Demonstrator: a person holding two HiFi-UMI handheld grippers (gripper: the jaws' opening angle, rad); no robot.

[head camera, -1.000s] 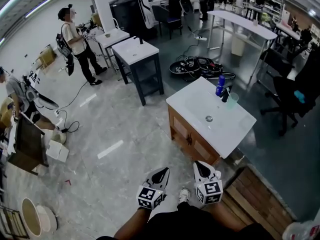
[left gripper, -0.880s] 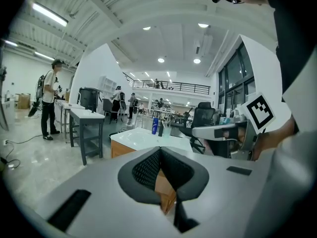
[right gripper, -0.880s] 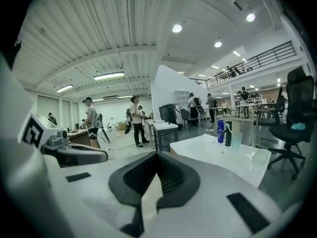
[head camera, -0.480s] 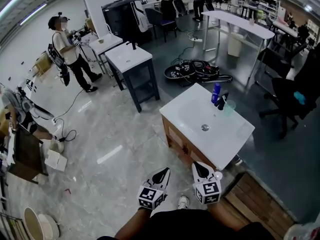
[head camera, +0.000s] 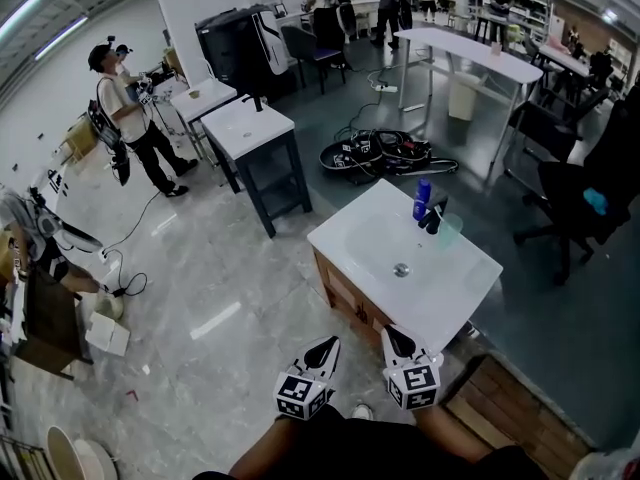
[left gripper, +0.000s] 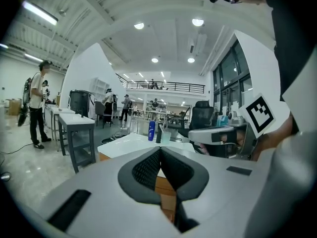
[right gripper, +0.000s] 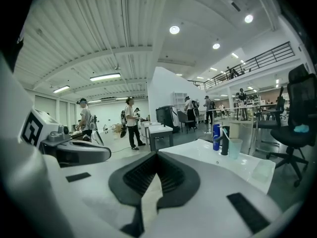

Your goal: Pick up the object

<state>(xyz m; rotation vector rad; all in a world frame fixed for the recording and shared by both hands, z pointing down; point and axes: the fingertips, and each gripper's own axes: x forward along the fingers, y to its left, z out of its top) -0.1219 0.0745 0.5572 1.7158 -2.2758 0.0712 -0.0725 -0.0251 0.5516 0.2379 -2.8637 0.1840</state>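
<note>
A white sink vanity [head camera: 354, 233] stands ahead of me on a wooden cabinet. At its far corner are a blue bottle [head camera: 422, 197], a black faucet [head camera: 434, 213] and a clear cup [head camera: 450, 229]. My left gripper [head camera: 328, 340] and right gripper [head camera: 388, 330] are held close to my body, short of the vanity's near edge, both shut with nothing between the jaws. The left gripper view looks past its shut tips [left gripper: 159, 148] to the blue bottle [left gripper: 151, 131]. The right gripper view shows its shut tips [right gripper: 157, 154] with the bottle [right gripper: 216, 137] and cup [right gripper: 235, 148] beyond.
A dark-framed table [head camera: 250, 128] stands beyond the vanity on the left, and a heap of cables and gear [head camera: 375, 153] lies on the floor behind it. A wooden pallet [head camera: 500, 398] is at my right, an office chair [head camera: 575, 203] farther right. A person [head camera: 125, 118] stands far left.
The view has moved forward: the vanity with the bottle and cup has drawn nearer to the grippers. Both grippers keep the same place and stay shut.
</note>
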